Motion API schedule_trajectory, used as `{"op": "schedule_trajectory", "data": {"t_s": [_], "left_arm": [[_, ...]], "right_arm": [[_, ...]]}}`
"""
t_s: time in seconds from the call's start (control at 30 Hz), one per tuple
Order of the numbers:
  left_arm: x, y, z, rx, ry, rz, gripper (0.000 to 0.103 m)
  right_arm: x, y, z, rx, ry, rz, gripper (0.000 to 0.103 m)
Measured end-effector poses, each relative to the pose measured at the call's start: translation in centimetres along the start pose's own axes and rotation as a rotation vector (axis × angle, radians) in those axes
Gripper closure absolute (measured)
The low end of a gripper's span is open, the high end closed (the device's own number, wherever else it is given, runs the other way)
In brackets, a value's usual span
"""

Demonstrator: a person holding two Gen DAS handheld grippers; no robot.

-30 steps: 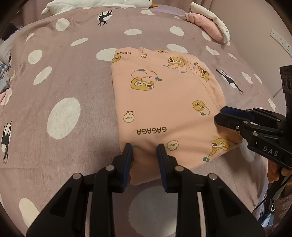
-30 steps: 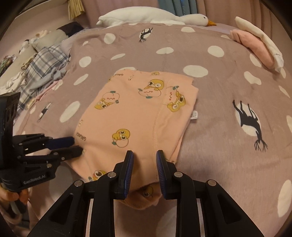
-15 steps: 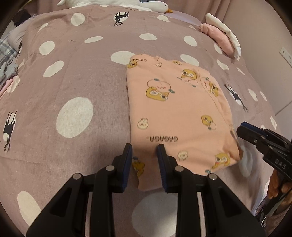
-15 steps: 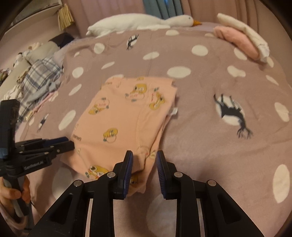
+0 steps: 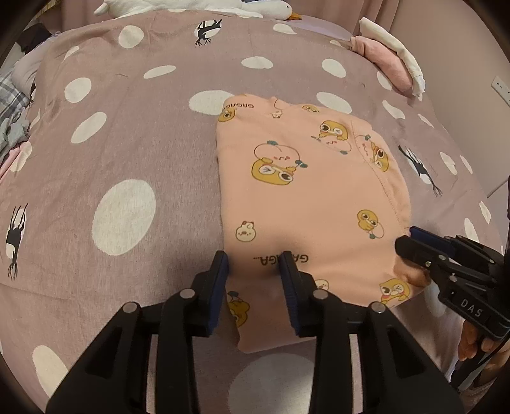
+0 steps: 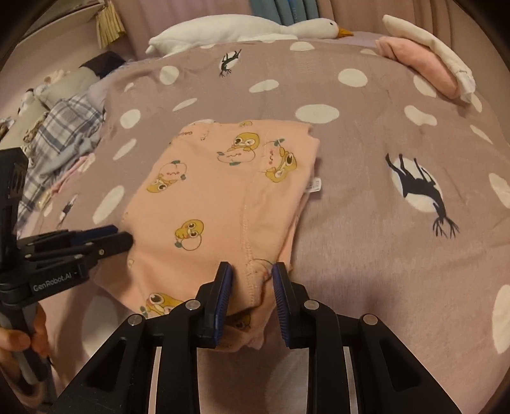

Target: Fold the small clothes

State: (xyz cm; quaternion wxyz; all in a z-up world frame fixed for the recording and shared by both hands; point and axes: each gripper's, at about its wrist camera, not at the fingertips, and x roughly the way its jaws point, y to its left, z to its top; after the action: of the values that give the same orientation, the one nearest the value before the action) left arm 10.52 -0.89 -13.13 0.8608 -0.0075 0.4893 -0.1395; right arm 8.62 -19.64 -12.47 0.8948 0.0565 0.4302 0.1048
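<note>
A: What's the biggest thing in view?

B: A mauve bedspread with white polka dots and black bird prints. At its far edge lies a white goose plush, and to the far right a pile of folded pink and cream clothes. A plaid garment sits at the left side.

A: And the piece being folded?

B: A peach cartoon-duck garment, folded into a rough rectangle, lies flat on the middle of the bedspread, with a white care label poking out along its right edge.

A: The claws?

B: The left gripper has its jaws parted, straddling the near left edge of the garment without pinching it. The right gripper is likewise spread open over the near right corner, fabric between the fingers but not clamped.
</note>
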Motion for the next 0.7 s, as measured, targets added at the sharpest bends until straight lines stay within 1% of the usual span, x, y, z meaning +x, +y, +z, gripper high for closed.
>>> {"op": "schedule_trajectory", "data": {"t_s": [0.3,0.53,0.6,0.7], "left_arm": [[-0.1,0.0,-0.8,0.005,0.018,0.0,0.067],[-0.4,0.0,-1.5,0.018,0.024,0.009,0.067],[-0.4,-0.1,-1.6,0.024,0.024,0.014,0.067],[-0.5,-0.1,-2.0,0.035,0.025,0.021,0.066]], "right_arm": [[-0.8,-0.3,0.0,0.012,-0.003,0.006,0.077],[-2.0,-0.1,1.5,0.041,-0.074,0.078,0.077],[-1.7,0.2,1.6,0.034,-0.07,0.078,0.077],[-0.7,0.9,1.3,0.012,-0.037,0.058,0.077]]}}
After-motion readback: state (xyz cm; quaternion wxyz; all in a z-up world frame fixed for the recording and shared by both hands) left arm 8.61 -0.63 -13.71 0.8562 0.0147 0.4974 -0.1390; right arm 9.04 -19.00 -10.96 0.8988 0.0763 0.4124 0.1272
